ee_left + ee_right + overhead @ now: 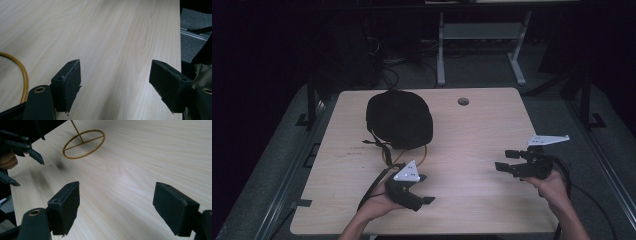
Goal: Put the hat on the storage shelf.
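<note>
Black hat [399, 119] w/ yellow ring beyond left tool [424, 188]; both tools wide, empty

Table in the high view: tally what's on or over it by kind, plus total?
Black dome-shaped fabric cap: 1
Yellow wire ring stand under the cap: 1
Handheld black two-jaw grippers: 2, the left gripper and the right gripper, both open over the light wooden table
Total: 4
</note>
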A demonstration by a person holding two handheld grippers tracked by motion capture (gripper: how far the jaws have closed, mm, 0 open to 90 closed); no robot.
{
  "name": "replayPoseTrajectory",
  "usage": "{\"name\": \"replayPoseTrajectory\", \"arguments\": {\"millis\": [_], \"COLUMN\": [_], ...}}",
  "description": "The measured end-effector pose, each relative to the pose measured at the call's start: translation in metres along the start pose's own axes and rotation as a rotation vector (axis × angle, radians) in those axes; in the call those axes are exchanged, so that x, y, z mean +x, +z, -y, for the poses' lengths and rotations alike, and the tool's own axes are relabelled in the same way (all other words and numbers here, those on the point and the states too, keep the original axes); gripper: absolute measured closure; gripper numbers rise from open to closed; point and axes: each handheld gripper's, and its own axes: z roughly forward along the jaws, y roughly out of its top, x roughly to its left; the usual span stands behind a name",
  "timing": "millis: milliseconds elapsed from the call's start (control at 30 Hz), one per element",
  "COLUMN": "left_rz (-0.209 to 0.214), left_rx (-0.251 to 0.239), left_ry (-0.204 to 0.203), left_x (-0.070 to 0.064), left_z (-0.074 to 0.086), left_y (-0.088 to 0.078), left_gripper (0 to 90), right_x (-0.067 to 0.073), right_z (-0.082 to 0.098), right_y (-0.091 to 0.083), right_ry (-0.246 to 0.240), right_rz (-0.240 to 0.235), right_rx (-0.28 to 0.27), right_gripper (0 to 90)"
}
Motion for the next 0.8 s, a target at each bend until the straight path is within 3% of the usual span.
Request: {"name": "replayPoseTrajectory", "arguments": {"millis": [500,800], "left_rz": [-0.007,0.013], "left_rx": [-0.011,-0.024], "left_ry": [-0.003,-0.012], "left_x": [-0.002,-0.006], "left_z": [0.0,-0.002], "left_y": [0.003,0.007], "left_gripper": [25.3,25.3], "right_x": [0.002,0.005], "right_z": [0.036,0.048], "right_y": [-0.006,-0.012], "right_ry": [0.015,0.015], "right_rz": [0.003,0.006], "right_rx": [0.016,0.017], "right_gripper": [20.7,20.4]}}
